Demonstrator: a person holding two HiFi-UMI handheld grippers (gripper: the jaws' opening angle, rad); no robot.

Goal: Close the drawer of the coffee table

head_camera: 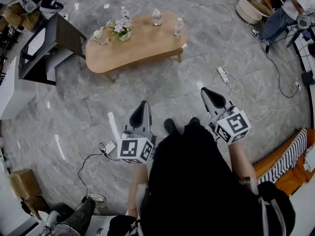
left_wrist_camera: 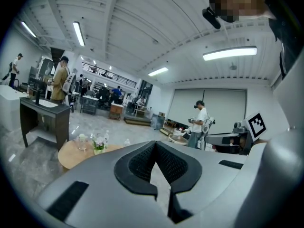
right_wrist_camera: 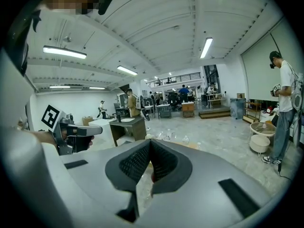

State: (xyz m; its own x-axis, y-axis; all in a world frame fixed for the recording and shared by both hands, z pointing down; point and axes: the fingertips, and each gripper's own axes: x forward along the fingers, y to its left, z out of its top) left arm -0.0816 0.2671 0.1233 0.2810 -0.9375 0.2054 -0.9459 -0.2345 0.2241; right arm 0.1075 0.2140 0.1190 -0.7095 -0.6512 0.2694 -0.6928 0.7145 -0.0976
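The coffee table (head_camera: pixel 142 45) stands far ahead across the stone floor, well apart from both hands. Its kidney-shaped wooden tabletop carries a vase of flowers (head_camera: pixel 122 29) and two water bottles (head_camera: pixel 157 16).

From the head view no drawer front juts out from under the near edge. That fits a drawer already pushed home, and it equally fits one that opens on a side hidden from here. These pictures do not settle which.

The left hand-held gripper (head_camera: pixel 144 104) and the right hand-held gripper (head_camera: pixel 206 91) are both held out in front of the body, pointing roughly toward the table. Each has its jaws pressed together with nothing between them.

Closed jaws suit a push, since they give one blunt tip rather than two prongs. Any shove on a drawer front would best land at its middle and run straight along the slide, because an off-centre push tends to rack the drawer. It should be slow, as the bottles and vase look easy to topple. A white power strip (head_camera: pixel 222 74) and its cable lie on the floor to the right and are worth stepping round.
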